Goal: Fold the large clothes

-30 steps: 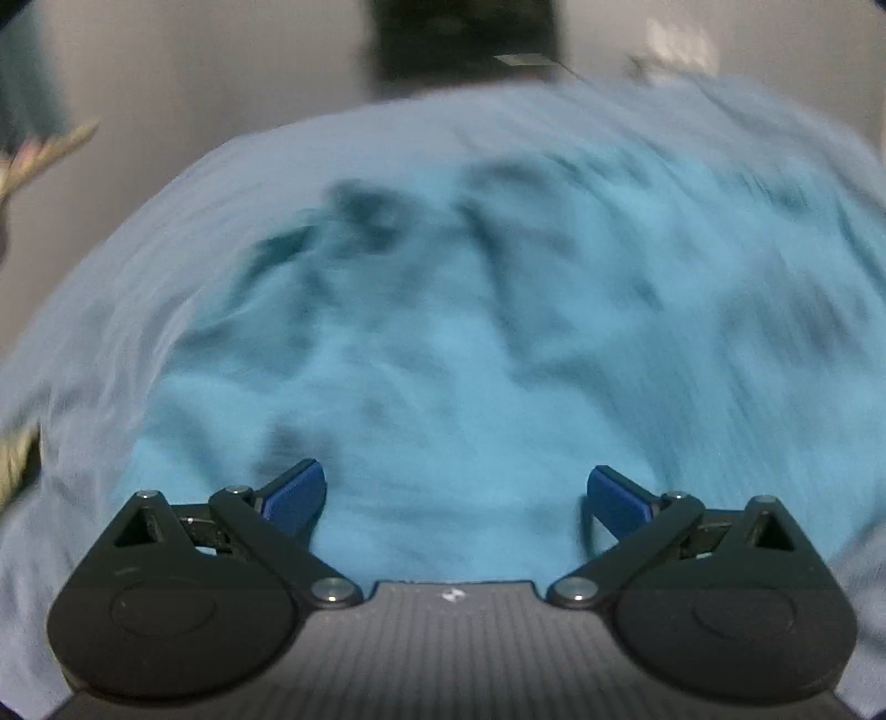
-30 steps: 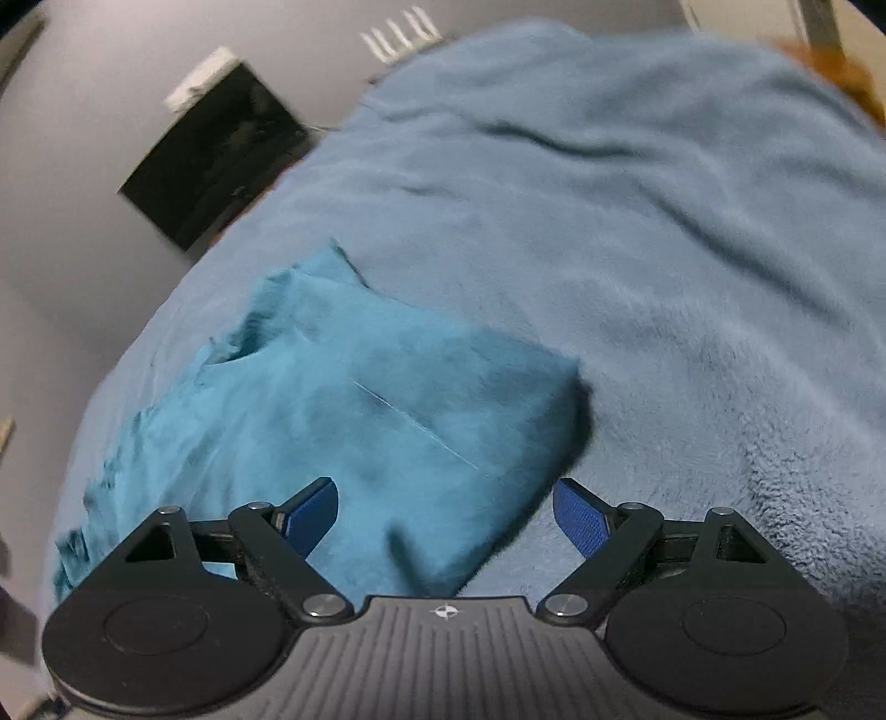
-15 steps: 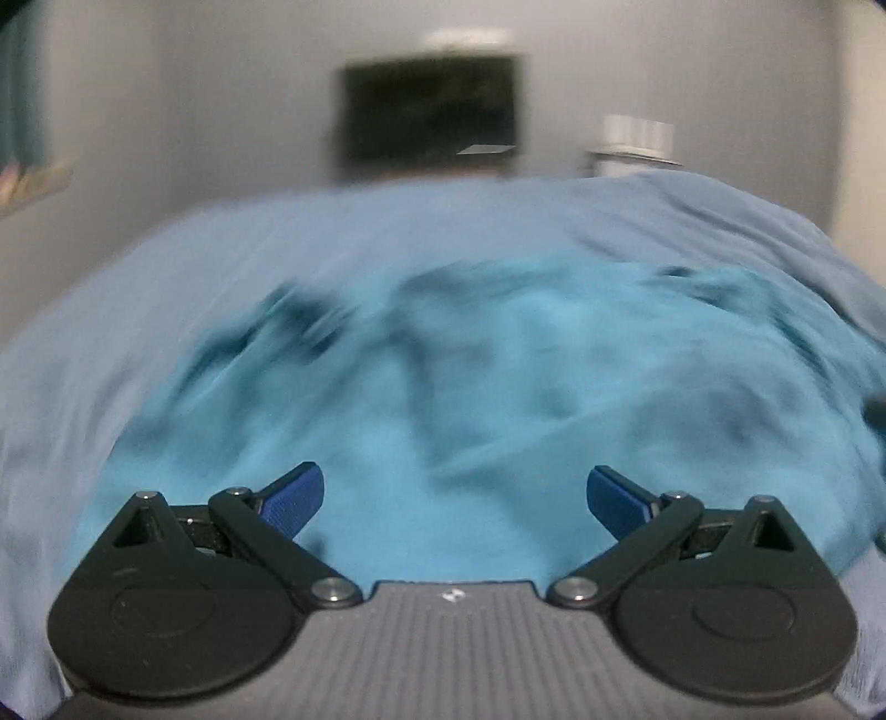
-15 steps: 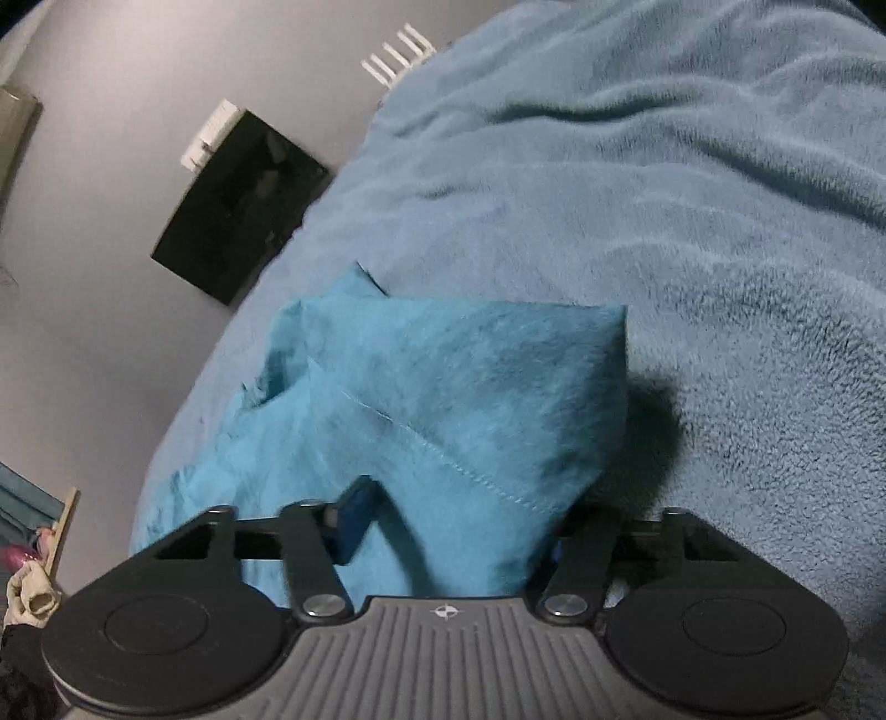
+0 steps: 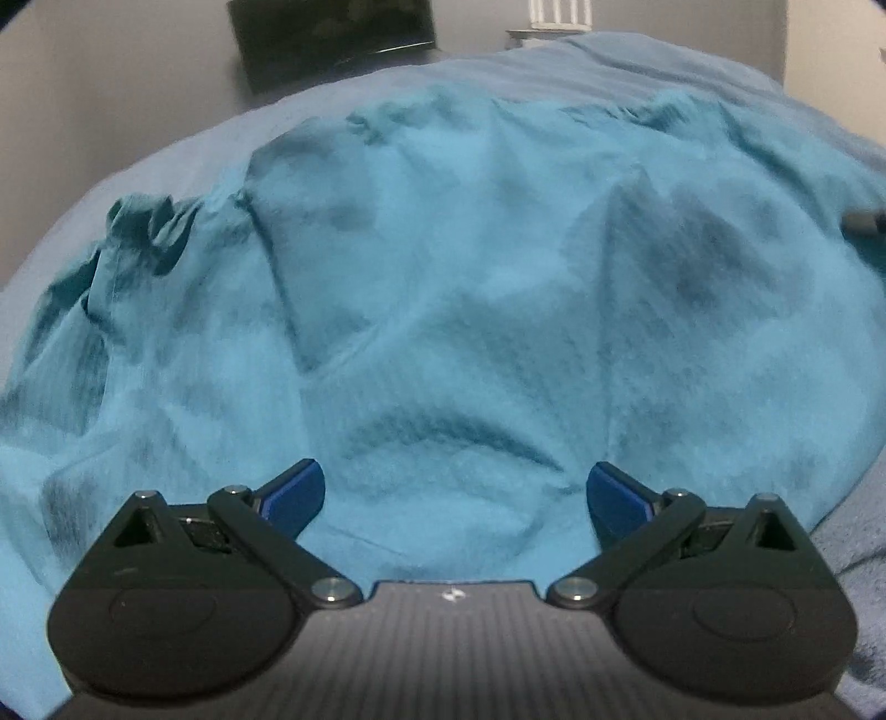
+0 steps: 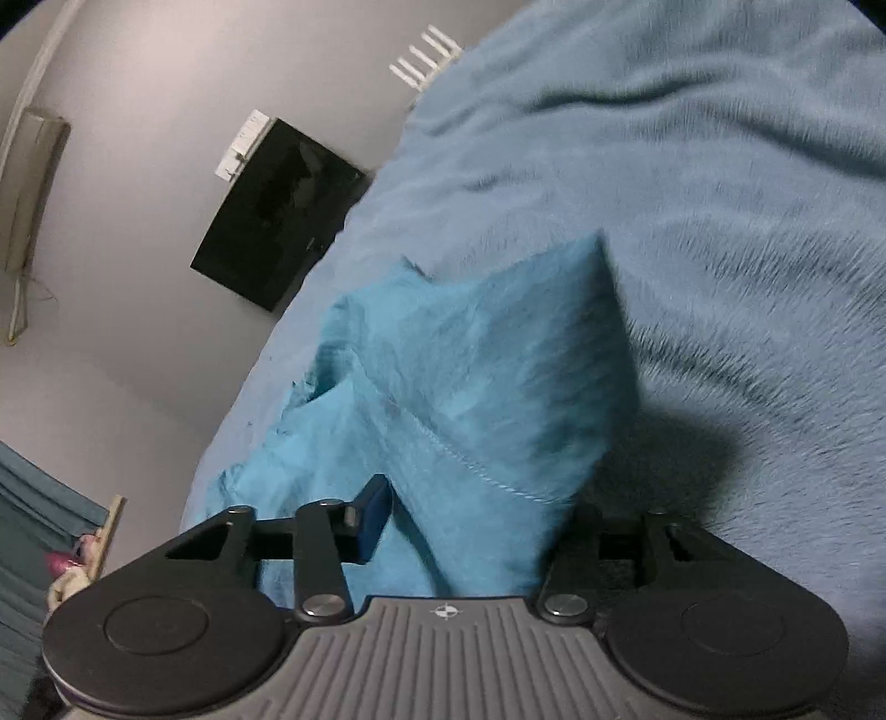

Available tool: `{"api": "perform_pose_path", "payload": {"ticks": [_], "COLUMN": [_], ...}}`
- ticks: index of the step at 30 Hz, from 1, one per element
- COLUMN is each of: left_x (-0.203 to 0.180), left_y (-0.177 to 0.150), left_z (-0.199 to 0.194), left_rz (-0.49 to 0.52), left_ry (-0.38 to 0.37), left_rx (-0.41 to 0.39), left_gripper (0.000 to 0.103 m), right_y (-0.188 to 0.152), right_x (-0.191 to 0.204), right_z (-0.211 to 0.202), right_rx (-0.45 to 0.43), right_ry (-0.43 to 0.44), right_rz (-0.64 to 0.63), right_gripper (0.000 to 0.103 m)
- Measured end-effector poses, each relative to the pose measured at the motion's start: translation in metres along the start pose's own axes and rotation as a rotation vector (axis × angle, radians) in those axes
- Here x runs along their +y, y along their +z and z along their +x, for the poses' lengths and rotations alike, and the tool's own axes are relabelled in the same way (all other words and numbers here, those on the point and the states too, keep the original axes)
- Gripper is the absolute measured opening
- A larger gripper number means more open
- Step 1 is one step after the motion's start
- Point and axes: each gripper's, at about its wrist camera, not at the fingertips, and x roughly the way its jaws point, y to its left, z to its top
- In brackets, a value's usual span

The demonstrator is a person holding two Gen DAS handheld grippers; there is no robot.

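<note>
A crumpled teal garment (image 5: 470, 277) lies spread on a blue fleece blanket (image 5: 609, 61). My left gripper (image 5: 455, 493) hovers close over its near part, open, with nothing between its blue pads. In the right wrist view a folded corner of the garment (image 6: 470, 376) stands up off the blanket (image 6: 720, 194), pinched in my right gripper (image 6: 470, 526). Its left pad (image 6: 372, 518) presses the cloth and its right finger is hidden behind the fold. Its jaws are opening slightly, with the cloth still between them.
A black screen (image 6: 277, 210) hangs on the grey wall beyond the bed, also at the top of the left wrist view as the screen (image 5: 332, 33). A white rack (image 6: 426, 55) stands past the blanket's far edge. Bare blanket stretches to the right of the garment.
My right gripper went from open over the garment's corner to closed on it, and the corner now stands raised. My left gripper came lower and closer over the garment, still open.
</note>
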Motion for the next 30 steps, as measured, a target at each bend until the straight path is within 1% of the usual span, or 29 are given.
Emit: {"api": "perform_pose_path", "payload": {"ticks": [1,2,3,4,6,7,9,11,13,14,15,16,18,19,21,22,24,26,27,28,30], "left_x": [-0.001,0.002,-0.002,-0.004,-0.008,-0.009,-0.008,-0.002,0.007,0.009,0.011,0.012,0.017,0.019,0.022,0.024,0.024,0.025,0.026,0.026,0.029], "left_y": [0.0,0.0,0.001,0.002,0.008,0.015,0.032,0.046,0.059,0.064,0.065,0.066,0.063,0.061,0.058,0.058,0.056,0.054,0.055,0.055,0.059], "left_z": [-0.002,-0.004,-0.01,-0.017,-0.03,-0.03,-0.023,-0.013,0.001,0.009,0.015,0.024,0.04,0.046,0.055,0.059,0.062,0.059,0.056,0.047,0.035], "left_rz": [0.015,0.028,0.043,0.055,0.069,0.078,0.073,0.017,-0.051,-0.065,-0.067,-0.059,-0.056,-0.067,-0.093,-0.095,-0.094,-0.099,-0.106,-0.115,-0.133], "left_ry": [0.01,0.023,0.041,0.052,0.06,0.077,0.127,0.16,0.182,0.194,0.21,0.208,0.189,0.176,0.155,0.15,0.145,0.147,0.151,0.154,0.151], "left_rx": [-0.016,-0.044,-0.088,-0.143,-0.251,-0.285,-0.308,-0.307,-0.3,-0.279,-0.253,-0.232,-0.209,-0.201,-0.185,-0.181,-0.178,-0.205,-0.228,-0.272,-0.369], "left_gripper": [0.103,0.103,0.102,0.102,0.102,0.102,0.102,0.102,0.102,0.102,0.102,0.103,0.103,0.103,0.103,0.103,0.103,0.103,0.103,0.103,0.103], "right_y": [0.001,0.002,0.0,-0.002,-0.004,-0.005,-0.007,-0.007,-0.006,-0.005,-0.003,-0.003,-0.001,-0.001,-0.001,-0.001,-0.003,-0.003,-0.004,-0.001,-0.003], "right_x": [0.0,0.001,0.003,0.006,0.012,0.015,0.02,0.017,0.012,0.01,0.008,0.007,0.006,0.006,0.007,0.008,0.008,0.008,0.009,0.015,0.019], "right_z": [0.001,-0.001,-0.002,-0.004,-0.011,-0.014,-0.017,-0.018,-0.018,-0.017,-0.016,-0.015,-0.013,-0.011,-0.006,-0.003,0.001,0.005,0.003,0.006,0.008], "right_rx": [-0.006,-0.02,-0.028,-0.037,-0.053,-0.058,-0.06,-0.057,-0.052,-0.05,-0.05,-0.05,-0.053,-0.052,-0.049,-0.049,-0.051,-0.054,-0.059,-0.064,-0.072], "right_ry": [0.014,0.022,0.021,0.031,0.05,0.063,0.077,0.08,0.081,0.078,0.081,0.081,0.086,0.087,0.084,0.079,0.071,0.072,0.07,0.067,0.063], "right_rz": [0.01,0.01,-0.001,-0.015,-0.034,-0.04,-0.043,-0.031,-0.001,0.017,0.031,0.041,0.047,0.043,0.023,0.014,0.004,-0.001,-0.009,-0.016,-0.019], "right_gripper": [0.049,0.042,0.024,0.018,0.017,0.017,0.017,0.017,0.021,0.023,0.029,0.036,0.047,0.049,0.049,0.051,0.052,0.051,0.049,0.046,0.045]}}
